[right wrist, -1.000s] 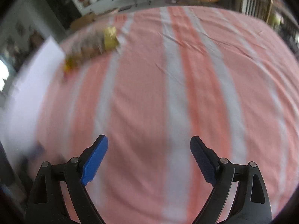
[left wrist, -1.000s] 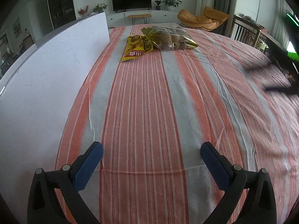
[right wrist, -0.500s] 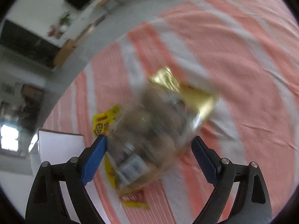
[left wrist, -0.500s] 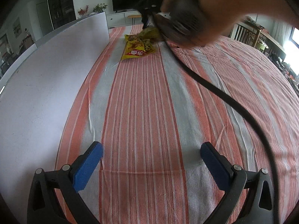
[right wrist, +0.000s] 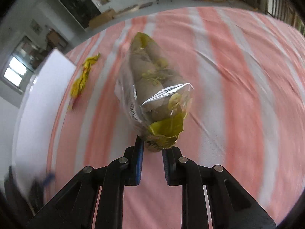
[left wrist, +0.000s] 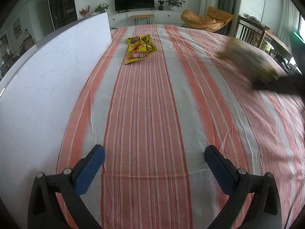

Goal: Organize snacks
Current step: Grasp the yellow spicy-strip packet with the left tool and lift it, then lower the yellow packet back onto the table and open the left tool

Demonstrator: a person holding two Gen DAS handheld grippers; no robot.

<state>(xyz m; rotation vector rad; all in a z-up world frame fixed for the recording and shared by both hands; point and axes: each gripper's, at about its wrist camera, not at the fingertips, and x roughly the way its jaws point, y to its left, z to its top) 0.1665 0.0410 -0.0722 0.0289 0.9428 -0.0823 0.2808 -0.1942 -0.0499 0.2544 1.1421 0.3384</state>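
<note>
My right tool (right wrist: 152,148) has just snapped its jaws together, and they are now clamped on the gold end of the clear bag of buns (right wrist: 152,87). The bag sticks out ahead of the tool, lifted off the striped cloth (right wrist: 238,76), its far gold tip pointing away from me. In the left wrist view the same bag (left wrist: 247,61) is a brown and gold blur far off to the right, with the dark right tool behind it.

My left tool (left wrist: 154,162) has its jaws wide apart, holding nothing, its blue pads (left wrist: 89,169) hanging above the cloth. The yellow snack packet (left wrist: 140,49) lies flat on the desk well ahead of it, slightly to the left, near the end of the white board (left wrist: 47,80) that runs along the left side.
</note>
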